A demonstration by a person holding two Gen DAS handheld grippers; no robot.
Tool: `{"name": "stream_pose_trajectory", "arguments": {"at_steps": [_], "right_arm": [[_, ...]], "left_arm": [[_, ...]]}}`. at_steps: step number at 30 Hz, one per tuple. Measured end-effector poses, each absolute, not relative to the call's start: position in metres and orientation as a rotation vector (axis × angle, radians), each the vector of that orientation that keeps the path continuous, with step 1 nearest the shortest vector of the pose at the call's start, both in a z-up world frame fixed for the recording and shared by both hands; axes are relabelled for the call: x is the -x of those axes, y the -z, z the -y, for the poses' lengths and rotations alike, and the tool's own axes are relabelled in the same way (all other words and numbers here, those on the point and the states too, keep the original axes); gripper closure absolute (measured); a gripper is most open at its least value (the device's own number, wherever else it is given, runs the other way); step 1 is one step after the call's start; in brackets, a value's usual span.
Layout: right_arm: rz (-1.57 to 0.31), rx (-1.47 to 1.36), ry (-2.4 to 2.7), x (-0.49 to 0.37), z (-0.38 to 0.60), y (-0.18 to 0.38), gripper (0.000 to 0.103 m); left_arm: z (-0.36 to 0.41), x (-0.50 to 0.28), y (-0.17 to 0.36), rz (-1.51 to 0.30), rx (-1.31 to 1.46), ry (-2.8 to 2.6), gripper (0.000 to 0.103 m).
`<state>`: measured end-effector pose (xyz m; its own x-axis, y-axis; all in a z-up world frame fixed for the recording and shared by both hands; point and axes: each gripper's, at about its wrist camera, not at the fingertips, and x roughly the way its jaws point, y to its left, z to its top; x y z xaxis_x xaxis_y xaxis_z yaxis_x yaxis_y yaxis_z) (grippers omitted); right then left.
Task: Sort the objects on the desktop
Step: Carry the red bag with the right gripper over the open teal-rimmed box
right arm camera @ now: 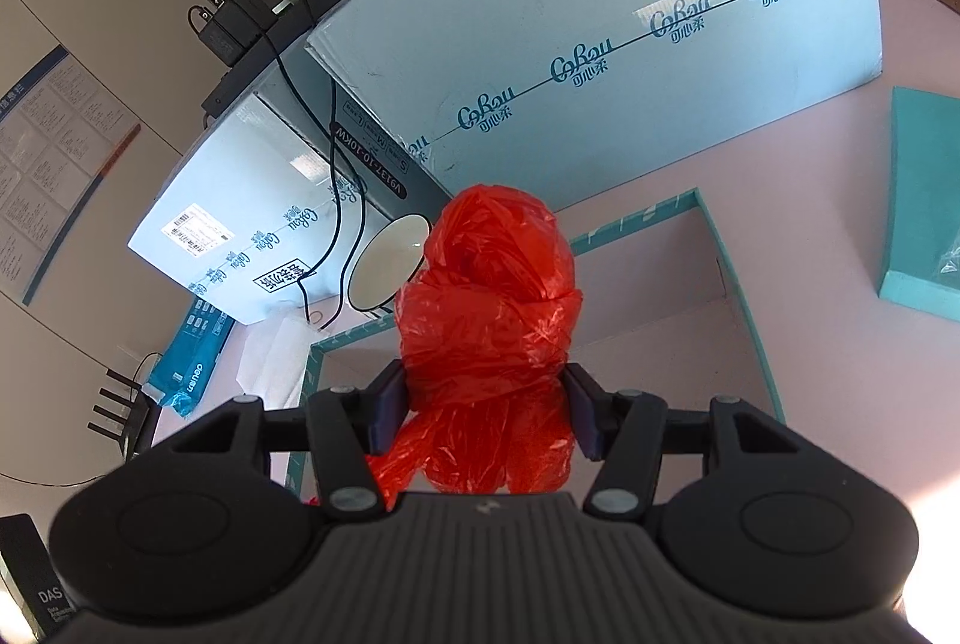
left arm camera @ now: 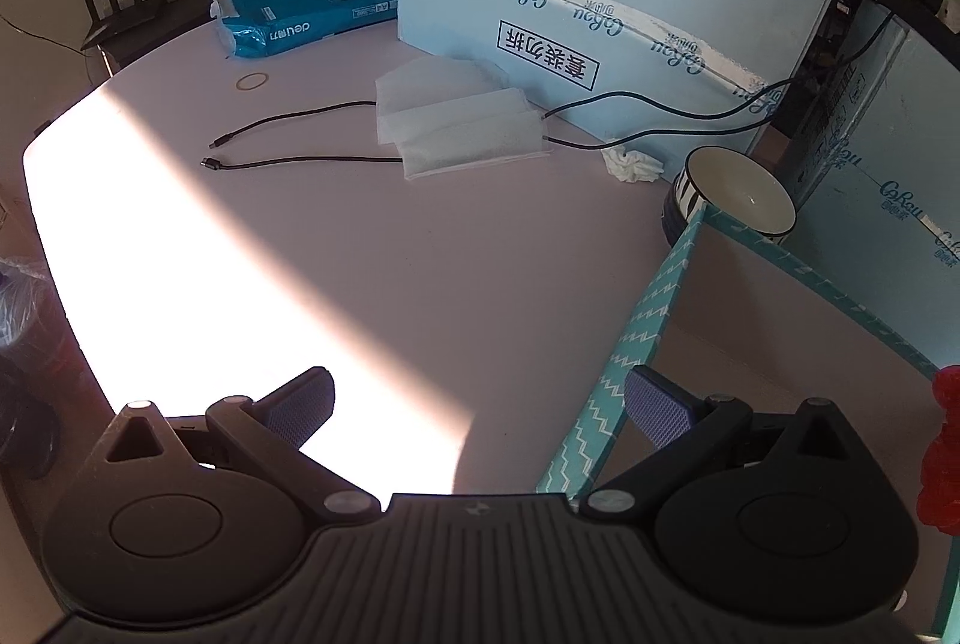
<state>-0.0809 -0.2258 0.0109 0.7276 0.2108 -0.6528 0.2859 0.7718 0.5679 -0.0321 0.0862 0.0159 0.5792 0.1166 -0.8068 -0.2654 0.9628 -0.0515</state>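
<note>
My right gripper (right arm camera: 485, 413) is shut on a crumpled red plastic bag (right arm camera: 489, 302), which hangs over the open teal-rimmed box (right arm camera: 744, 296). The same red plastic bag (left arm camera: 942, 452) shows at the right edge of the left wrist view. My left gripper (left arm camera: 480, 404) stands open with nothing between its fingers, above the desk beside the teal-rimmed box wall (left arm camera: 636, 344). A striped bowl (left arm camera: 738, 194) stands behind the box corner; the bowl (right arm camera: 387, 272) is partly hidden by the bag in the right wrist view.
Two black cables (left arm camera: 288, 146) run under white foam pouches (left arm camera: 462, 122). A crumpled tissue (left arm camera: 633, 164), a rubber band (left arm camera: 252, 81), a blue paper pack (left arm camera: 306, 11) and large light-blue cartons (left arm camera: 600, 14) sit on the pink desk. A teal lid (right arm camera: 924, 206) lies at the right.
</note>
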Motion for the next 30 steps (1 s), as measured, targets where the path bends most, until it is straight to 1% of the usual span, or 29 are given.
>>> {"name": "stream_pose_trajectory", "arguments": {"at_steps": [9, 12, 18, 30], "right_arm": [[-0.801, -0.678, 0.053, 0.075, 0.220, -0.006, 0.045], [-0.812, -0.659, 0.083, 0.074, 0.221, -0.003, 0.045], [-0.847, -0.637, 0.107, 0.070, 0.216, 0.011, 0.045], [-0.870, -0.643, 0.101, 0.067, 0.215, 0.020, 0.045]], "left_arm": [[-0.085, 0.029, -0.014, -0.945, 0.156, -0.225, 0.000], [-0.090, 0.026, -0.012, -0.936, 0.176, -0.249, 0.000], [-0.097, 0.023, -0.001, -0.973, 0.212, -0.277, 0.000], [-0.100, 0.023, 0.000, -0.967, 0.228, -0.290, 0.000]]}}
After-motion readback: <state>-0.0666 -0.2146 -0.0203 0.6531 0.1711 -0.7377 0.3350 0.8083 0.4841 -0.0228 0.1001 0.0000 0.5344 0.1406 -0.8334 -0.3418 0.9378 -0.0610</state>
